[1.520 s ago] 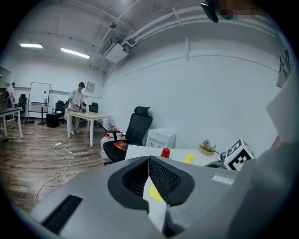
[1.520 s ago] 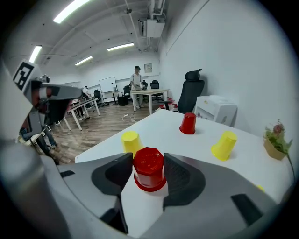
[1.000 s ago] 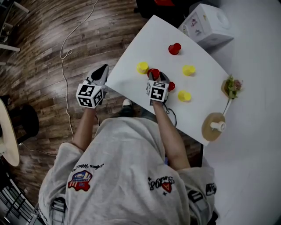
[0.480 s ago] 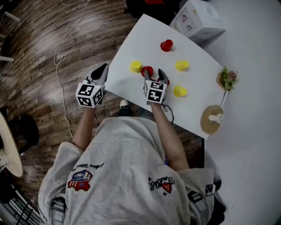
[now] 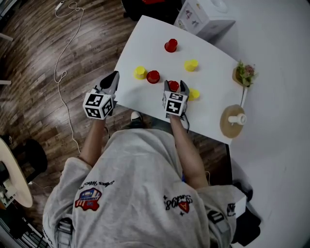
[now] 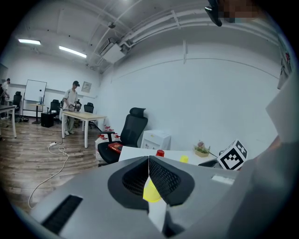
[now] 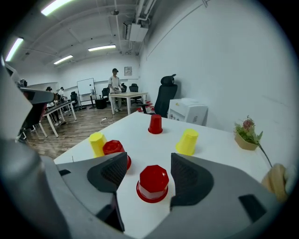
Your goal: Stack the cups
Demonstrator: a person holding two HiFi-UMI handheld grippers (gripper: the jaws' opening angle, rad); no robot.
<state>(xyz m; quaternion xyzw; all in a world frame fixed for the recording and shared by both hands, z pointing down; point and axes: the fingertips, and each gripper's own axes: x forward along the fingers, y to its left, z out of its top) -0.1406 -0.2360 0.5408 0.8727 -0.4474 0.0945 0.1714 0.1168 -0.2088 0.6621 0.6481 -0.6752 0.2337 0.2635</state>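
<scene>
Several small cups stand upside down on the white table (image 5: pixel 145 38). One red cup (image 5: pixel 173 87) (image 7: pixel 153 183) sits between the fingers of my right gripper (image 5: pixel 174 84) (image 7: pixel 148 159); its jaws are opening and the pads stand clear of the cup. Another red cup (image 5: pixel 153 76) (image 7: pixel 114 149) and a yellow cup (image 5: pixel 140 72) (image 7: pixel 97 142) stand just to its left. Farther back are a red cup (image 5: pixel 170 45) (image 7: pixel 155 124) and a yellow cup (image 5: pixel 191 65) (image 7: pixel 188 142). A third yellow cup (image 5: pixel 194 94) is to the right. My left gripper (image 5: pixel 111 81) (image 6: pixel 148 161) hangs shut off the table's left edge.
A white box (image 5: pixel 201 14) stands past the table's far corner. A small potted plant (image 5: pixel 244 73) and a round wooden base (image 5: pixel 234 121) sit on the pale surface at the right. A cable (image 5: pixel 63 58) lies on the wooden floor. An office chair (image 6: pixel 133 128) stands behind the table.
My right gripper has moved right, away from one red cup that now stands free to its left, and its jaws have widened around another red cup. The left gripper has stayed put.
</scene>
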